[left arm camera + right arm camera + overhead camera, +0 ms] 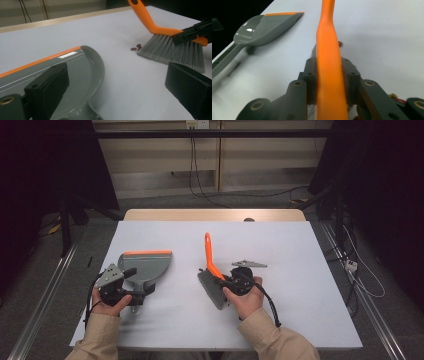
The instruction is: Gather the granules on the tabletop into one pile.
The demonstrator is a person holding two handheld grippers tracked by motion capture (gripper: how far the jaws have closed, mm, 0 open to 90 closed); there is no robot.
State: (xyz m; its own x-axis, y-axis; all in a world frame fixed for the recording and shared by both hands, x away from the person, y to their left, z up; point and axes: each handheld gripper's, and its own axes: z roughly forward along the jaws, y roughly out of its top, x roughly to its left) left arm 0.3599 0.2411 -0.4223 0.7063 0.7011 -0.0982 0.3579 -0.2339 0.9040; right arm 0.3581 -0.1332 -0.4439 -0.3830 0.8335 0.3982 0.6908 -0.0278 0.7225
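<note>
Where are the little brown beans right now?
In the left gripper view, the small dark brown beans lie on the white table, just left of the grey brush bristles, right of the grey dustpan.

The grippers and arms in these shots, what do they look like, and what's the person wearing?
Both forearms are in tan long sleeves. The left gripper has a black body with a grey three-cornered plate on top; up close its jaws are blocky black pads on dark grey arms with brass-ringed holes. The right gripper is black too, with a thick black cable trailing over the wrist.
</note>
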